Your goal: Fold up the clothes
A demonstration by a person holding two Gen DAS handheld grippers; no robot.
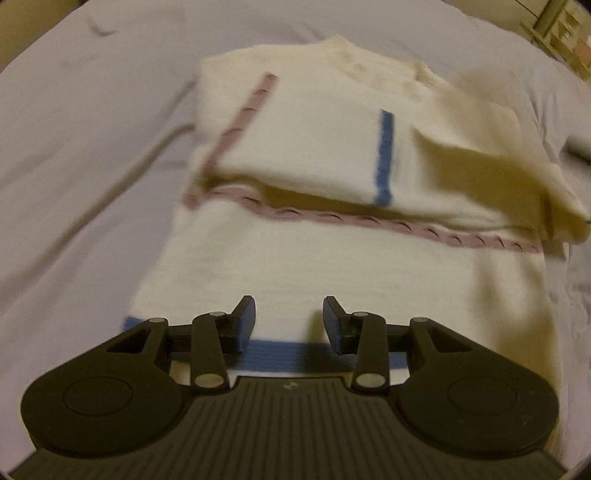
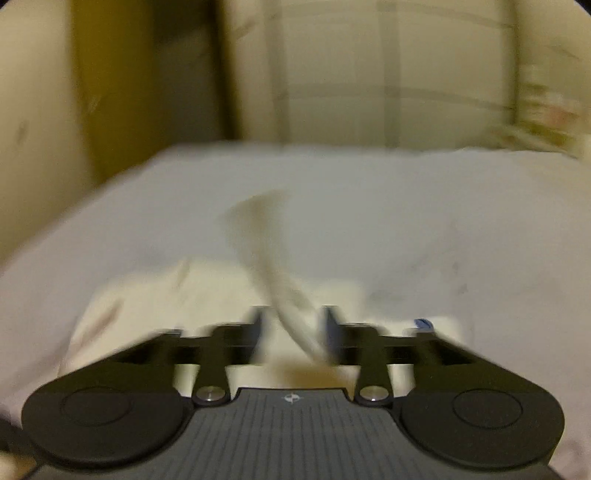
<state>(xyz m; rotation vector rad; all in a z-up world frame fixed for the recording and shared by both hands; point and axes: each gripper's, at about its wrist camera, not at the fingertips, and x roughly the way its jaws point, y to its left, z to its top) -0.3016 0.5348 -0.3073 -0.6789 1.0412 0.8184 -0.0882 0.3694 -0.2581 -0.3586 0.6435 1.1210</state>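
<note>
A cream knitted garment (image 1: pixel 314 155) with a pink trim line and blue stripes lies partly folded on the pale sheet, its far half laid back over the near half. My left gripper (image 1: pixel 289 321) is open and empty, just above the near hem with the blue band (image 1: pixel 273 356). In the right wrist view, blurred by motion, my right gripper (image 2: pixel 293 332) is open over the cream garment (image 2: pixel 155 295). A raised fold of the cloth (image 2: pixel 280 295) stands between its fingers, not pinched.
The pale lavender bed sheet (image 1: pixel 74 147) spreads left of and beyond the garment. It also shows in the right wrist view (image 2: pixel 406 221). A cream wall or curtain with faint lines (image 2: pixel 369 74) stands behind the bed. A shelf (image 1: pixel 565 33) is at far right.
</note>
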